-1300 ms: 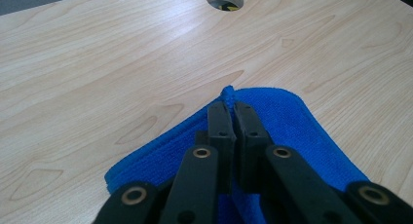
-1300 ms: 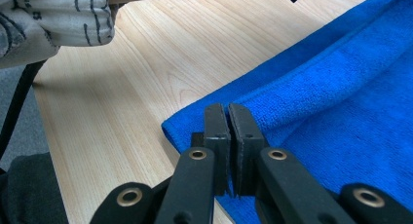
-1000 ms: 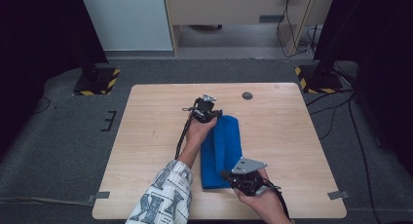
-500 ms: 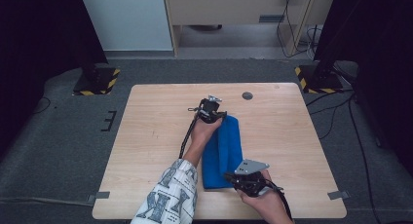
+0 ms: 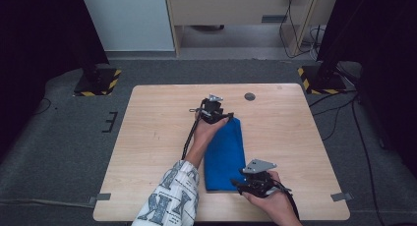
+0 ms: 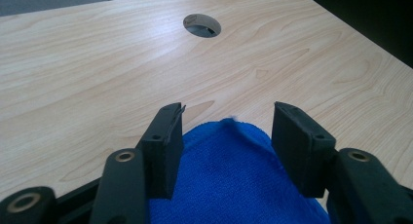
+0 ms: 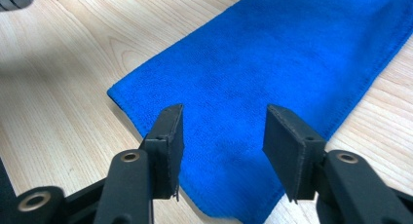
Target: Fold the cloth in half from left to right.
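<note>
We find no brand, label or readable writing on anything here; the nearest thing to print is the bold black-and-white pattern on the person's sleeve [image 5: 172, 199], too broken up to read. The blue cloth [image 5: 225, 155] lies folded into a long strip just right of the middle of the light wooden table [image 5: 147, 137], running from 12 towards 6 o'clock. Our left gripper [image 5: 212, 109] sits at the strip's 12 o'clock end; its jaws have just been opening and now stand about half apart, with the cloth's far edge [image 6: 234, 156] lying between them, the pads clear of it on the right and, on the left, so close that we cannot tell whether they brush it. Our right gripper [image 5: 255, 179] rests at the strip's 5 o'clock corner; its jaws have likewise just been opening and stand about half apart over the cloth's near hem [image 7: 229, 185], gripping nothing. A round cable hole [image 5: 250, 96] sits in the tabletop at 1 o'clock from the cloth. Around the table we see grey carpet [image 5: 64, 152], yellow-and-black striped stand bases [image 5: 98, 83] at 10 and 2 o'clock, a pale cabinet [image 5: 236, 10] at 12 o'clock and loose cables [image 5: 344, 123] at 3 o'clock
</note>
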